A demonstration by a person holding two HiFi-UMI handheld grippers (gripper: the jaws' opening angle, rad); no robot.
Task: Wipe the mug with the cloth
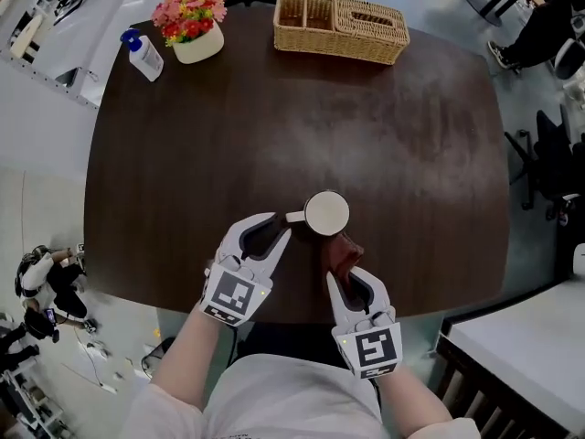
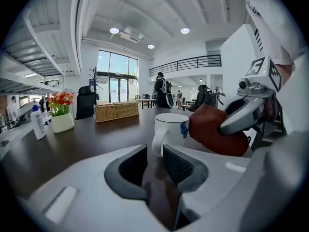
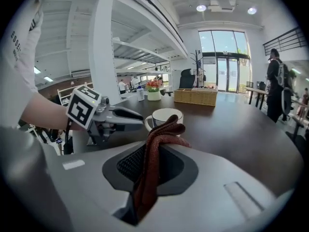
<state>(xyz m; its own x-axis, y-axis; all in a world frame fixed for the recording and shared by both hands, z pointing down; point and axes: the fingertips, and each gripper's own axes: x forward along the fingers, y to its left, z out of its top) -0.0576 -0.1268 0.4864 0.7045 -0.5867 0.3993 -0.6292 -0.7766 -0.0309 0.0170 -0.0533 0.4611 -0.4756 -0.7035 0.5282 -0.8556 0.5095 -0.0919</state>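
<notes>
A white mug stands upright near the front edge of the dark table, its handle pointing left. My left gripper comes in from the left, its jaws closed to a narrow gap on the mug's handle. The right gripper is shut on a dark red cloth. The bunched cloth pokes out past the jaws and touches the mug's near side. In the left gripper view the cloth presses against the mug's right wall.
A wicker basket sits at the table's far edge. A white pot of flowers and a pump bottle stand at the far left. A white counter lies to the right, and chairs stand beyond the table.
</notes>
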